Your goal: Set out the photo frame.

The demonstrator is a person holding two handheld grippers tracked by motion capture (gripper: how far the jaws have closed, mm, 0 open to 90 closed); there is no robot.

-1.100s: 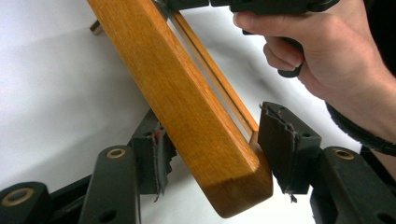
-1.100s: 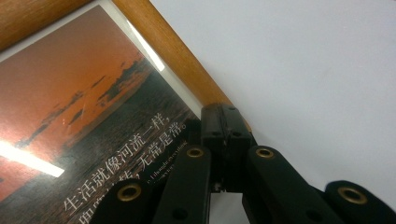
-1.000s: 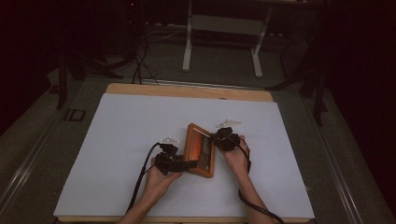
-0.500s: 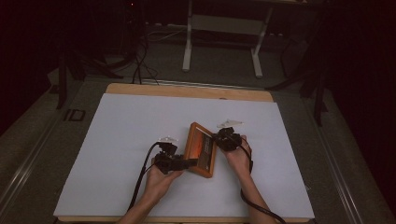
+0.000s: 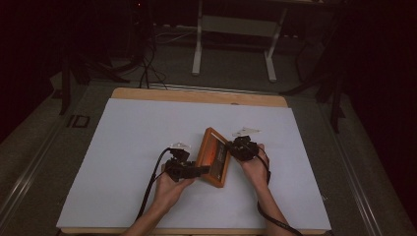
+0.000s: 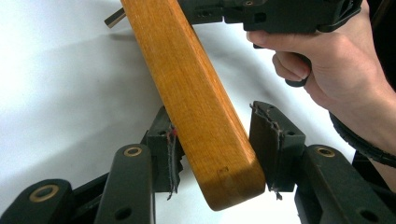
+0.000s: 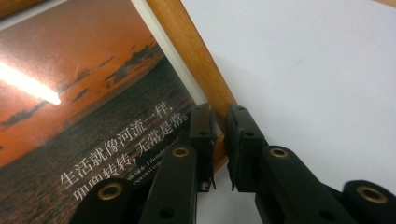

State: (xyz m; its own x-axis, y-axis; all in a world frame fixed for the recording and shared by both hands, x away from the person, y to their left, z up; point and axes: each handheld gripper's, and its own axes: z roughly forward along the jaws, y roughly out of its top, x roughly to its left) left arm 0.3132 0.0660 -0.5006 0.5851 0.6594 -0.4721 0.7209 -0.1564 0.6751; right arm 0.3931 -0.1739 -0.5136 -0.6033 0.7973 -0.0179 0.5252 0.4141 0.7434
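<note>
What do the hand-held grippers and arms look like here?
Both hand-held grippers, left and right, are black, each topped by a pale grey three-cornered plate. The jaws are chunky black links with brass-coloured rivets and dark pads frayed at the edges. A black cable trails from the left one back along the forearm; another runs by the right wrist. Forearms are bare, no sleeves.

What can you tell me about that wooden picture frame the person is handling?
The picture frame has a thick, rounded border of orange-brown varnished wood around a glossy sunset-over-water print with white Chinese lettering. It sits tilted over the white table. The left gripper straddles its near corner, one pad touching the wood, the other slightly off. The right gripper has its fingers on either side of the frame's far edge.
</note>
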